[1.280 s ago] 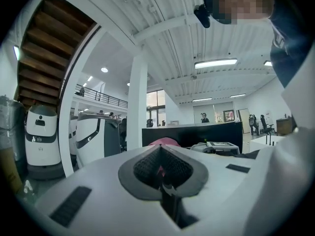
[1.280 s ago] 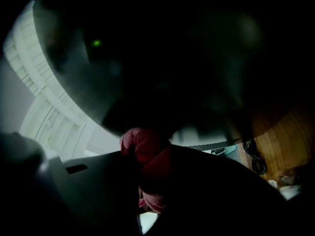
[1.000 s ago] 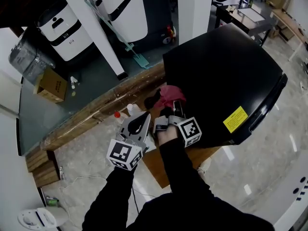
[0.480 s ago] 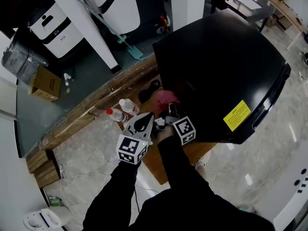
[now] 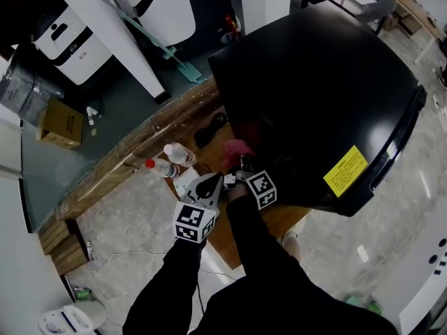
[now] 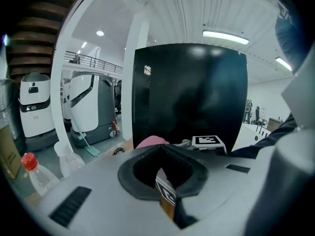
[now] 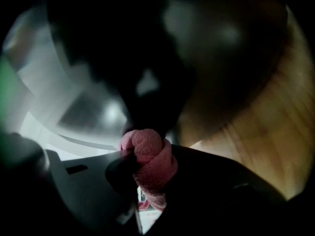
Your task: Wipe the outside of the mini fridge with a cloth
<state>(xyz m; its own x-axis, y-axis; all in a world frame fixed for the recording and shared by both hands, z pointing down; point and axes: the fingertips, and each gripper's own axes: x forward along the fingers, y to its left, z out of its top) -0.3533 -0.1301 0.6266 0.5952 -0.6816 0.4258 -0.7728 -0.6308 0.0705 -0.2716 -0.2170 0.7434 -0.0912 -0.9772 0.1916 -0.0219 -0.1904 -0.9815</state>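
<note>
The black mini fridge (image 5: 314, 96) stands on a wooden table (image 5: 133, 160). My right gripper (image 5: 242, 165) is shut on a bunched pink cloth (image 5: 237, 149), which is held against the fridge's lower left side. In the right gripper view the pink cloth (image 7: 148, 156) sits wedged in my right gripper (image 7: 147, 163), with the fridge's dark wall (image 7: 123, 48) close in front. My left gripper (image 5: 211, 181) hovers just left of the right one, shut and holding nothing. The left gripper view shows the left gripper (image 6: 160, 150), the fridge (image 6: 192, 92) ahead and the cloth (image 6: 150, 141) just beyond the jaws.
Two clear plastic bottles (image 5: 167, 165), one red-capped, lie on the table left of the grippers. A black cable (image 5: 209, 128) lies by the fridge. Beyond the table are a white column (image 5: 112, 33), a mop (image 5: 171, 51), white floor-cleaning machines (image 5: 66, 37) and a cardboard box (image 5: 59, 124).
The right gripper with the cloth has slid a little down and towards me along the fridge's left side. The left gripper has followed close beside it.
</note>
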